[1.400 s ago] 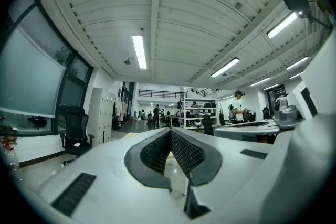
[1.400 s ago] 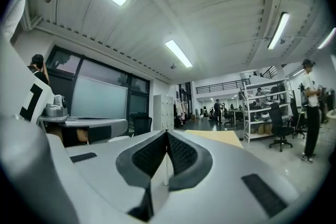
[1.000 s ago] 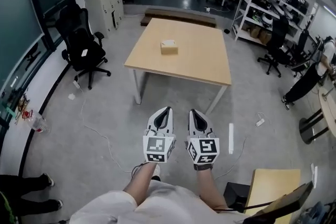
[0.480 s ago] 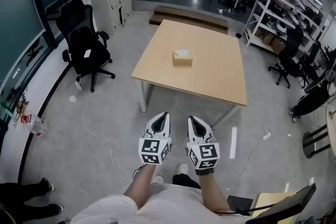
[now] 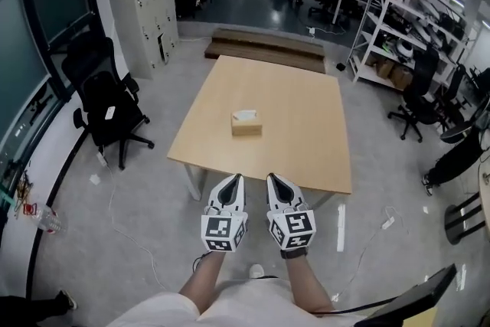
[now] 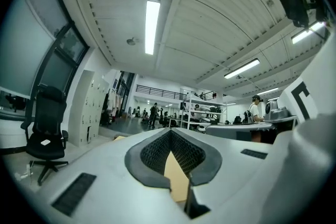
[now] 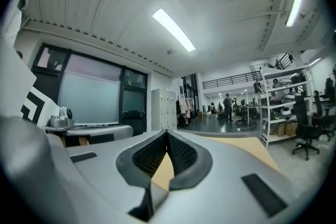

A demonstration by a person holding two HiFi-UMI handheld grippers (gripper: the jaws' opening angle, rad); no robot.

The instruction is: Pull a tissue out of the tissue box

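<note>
A tan tissue box point(image 5: 246, 122) with a white tissue showing at its top stands near the middle of a light wooden table point(image 5: 306, 134), well ahead of me. Held side by side over the floor, both grippers stop short of the table's near edge and point level toward it. My left gripper point(image 5: 235, 178) is shut and empty, its tips meeting in the left gripper view point(image 6: 170, 131). My right gripper point(image 5: 273, 178) is also shut with nothing in it, its tips together in the right gripper view point(image 7: 167, 133). The box shows in neither gripper view.
A black office chair point(image 5: 103, 99) stands left of the table, with grey lockers point(image 5: 142, 4) behind it. Metal shelving point(image 5: 398, 27) and another chair point(image 5: 425, 99) stand to the right. A low platform point(image 5: 264, 46) lies beyond the table. Cables point(image 5: 130, 233) trail on the floor.
The view has advanced toward the table, so the table and the tissue box sit nearer. Both grippers stay shut, side by side, and now almost reach the table's near edge.
</note>
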